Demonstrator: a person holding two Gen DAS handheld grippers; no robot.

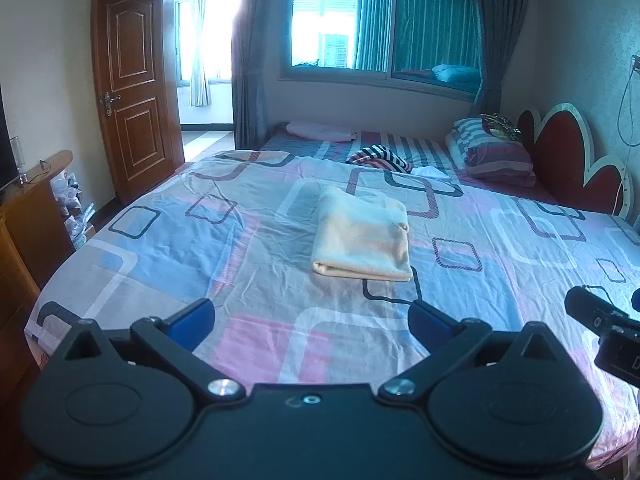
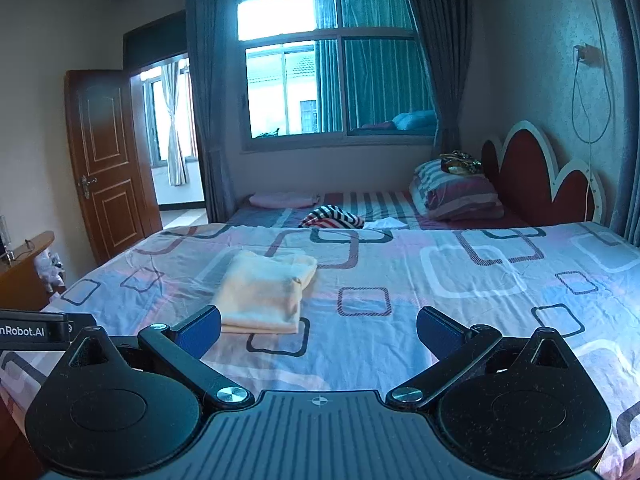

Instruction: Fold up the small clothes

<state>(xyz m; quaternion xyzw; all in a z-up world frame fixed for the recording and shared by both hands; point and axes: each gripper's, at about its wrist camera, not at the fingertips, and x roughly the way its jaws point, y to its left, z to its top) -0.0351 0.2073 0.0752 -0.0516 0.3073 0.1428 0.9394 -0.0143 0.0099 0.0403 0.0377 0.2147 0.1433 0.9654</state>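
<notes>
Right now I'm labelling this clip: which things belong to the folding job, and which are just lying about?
Job:
- folded pale peach cloth garment
- left gripper, open
- right gripper, open
- patterned pink-and-blue bedsheet

Lying about:
- crumpled red, white and dark striped cloth
- striped pillow stack
- folded pink cloth

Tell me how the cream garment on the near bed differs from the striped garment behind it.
The cream garment is plain and pale; the striped garment has dark, white and red stripes. The cream garment is folded into a flat, neat rectangle; the striped garment lies in a rumpled heap. The cream garment sits closer to both grippers; the striped garment lies farther back, toward the pillows. Neither is being held.
</notes>
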